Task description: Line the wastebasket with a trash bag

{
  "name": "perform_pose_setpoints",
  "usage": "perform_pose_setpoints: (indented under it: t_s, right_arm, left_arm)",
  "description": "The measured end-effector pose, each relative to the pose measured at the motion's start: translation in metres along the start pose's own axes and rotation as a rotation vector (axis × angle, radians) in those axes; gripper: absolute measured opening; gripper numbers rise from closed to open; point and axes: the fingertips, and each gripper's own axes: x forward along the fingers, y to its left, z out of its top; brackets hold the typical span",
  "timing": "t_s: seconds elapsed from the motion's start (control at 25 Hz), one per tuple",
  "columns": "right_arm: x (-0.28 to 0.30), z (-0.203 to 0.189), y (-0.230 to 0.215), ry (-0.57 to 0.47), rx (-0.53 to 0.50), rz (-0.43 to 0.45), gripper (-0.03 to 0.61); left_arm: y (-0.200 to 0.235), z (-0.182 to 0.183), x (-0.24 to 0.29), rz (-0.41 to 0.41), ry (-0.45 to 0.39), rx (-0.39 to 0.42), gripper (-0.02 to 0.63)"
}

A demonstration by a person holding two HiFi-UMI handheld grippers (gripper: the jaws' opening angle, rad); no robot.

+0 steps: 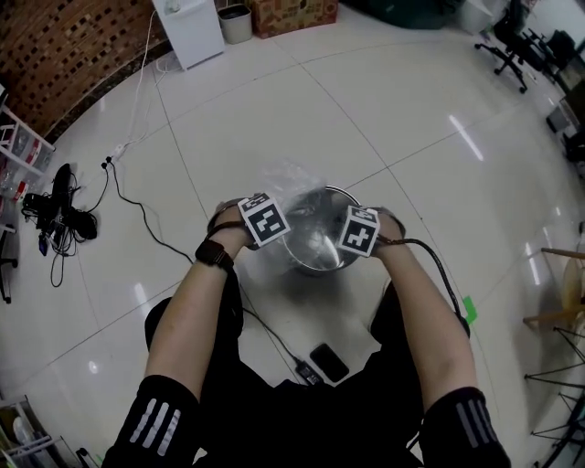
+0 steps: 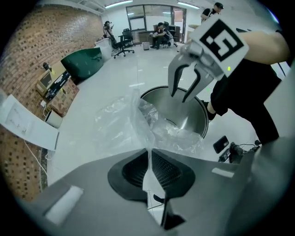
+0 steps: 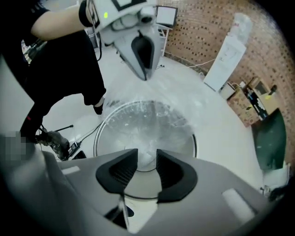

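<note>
Pinches a thin fold of the clear trash bag [image 2: 120, 120] between the pressed-together pads of the left gripper [image 2: 148, 153], at the left side of the wastebasket [image 2: 186, 117] as the head view shows it. Holds the right gripper [image 3: 146, 156] released above the basket's mouth, jaws apart with nothing between them, only crumpled film and steel bottom below. Shows the bag partly down inside the round metal wastebasket and partly billowed over its far left side. Sets the basket on the white tiled floor [image 1: 384, 119], well away from its edges. Places a dark phone [image 1: 329, 362] near the basket on the person's side, and a white water dispenser [image 1: 192, 29] and a small bin [image 1: 236, 23] at the far edge by the brick wall [image 1: 64, 55].
</note>
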Motion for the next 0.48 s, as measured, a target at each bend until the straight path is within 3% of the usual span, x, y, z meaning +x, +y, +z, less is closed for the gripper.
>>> perform_pose_setpoints:
  t_s: [0.12,0.28,0.48]
  right_arm:
    - [-0.049,0.001,-0.015,-0.087,0.067,-0.072,0.138]
    - [-0.096,-0.003,-0.024,-0.152,0.081,-0.158,0.138]
    - [-0.113,-0.014,-0.026,-0.235,0.132,-0.178,0.16]
  left_arm:
    - [-0.006,0.014,-0.002,0.011,-0.028,0.026,-0.006]
    - [-0.022,0.047,-0.013,0.02,-0.094,0.098,-0.006]
    - [-0.053,0.086,-0.027,0.009,-0.171,0.204,-0.006]
